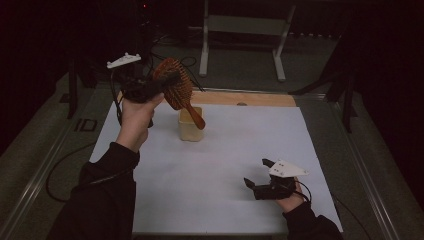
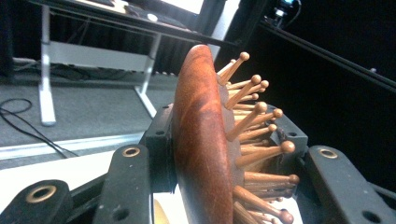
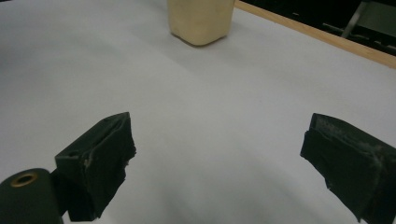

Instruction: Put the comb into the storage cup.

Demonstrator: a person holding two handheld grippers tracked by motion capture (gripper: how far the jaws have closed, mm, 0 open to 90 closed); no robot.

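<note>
A brown wooden hairbrush (image 1: 176, 89) with ball-tipped wooden bristles hangs in the air over the far left of the table, its handle sloping down to the right. My left gripper (image 1: 167, 82) is shut on the brush head. In the left gripper view the brush (image 2: 201, 154) stands edge-on between the black jaws, bristles pointing right. Just below the handle tip a cream container (image 1: 191, 129) stands on the white sheet. My right gripper (image 1: 256, 171) rests low at the near right, open with nothing between its fingers (image 3: 100, 154). Far ahead of it stands the container (image 3: 201, 18).
A white sheet (image 1: 225, 165) covers the table, with a wooden strip (image 1: 250, 99) along its far edge. A metal frame with white legs (image 1: 205, 45) stands on the floor behind. Cables trail off the table's left side.
</note>
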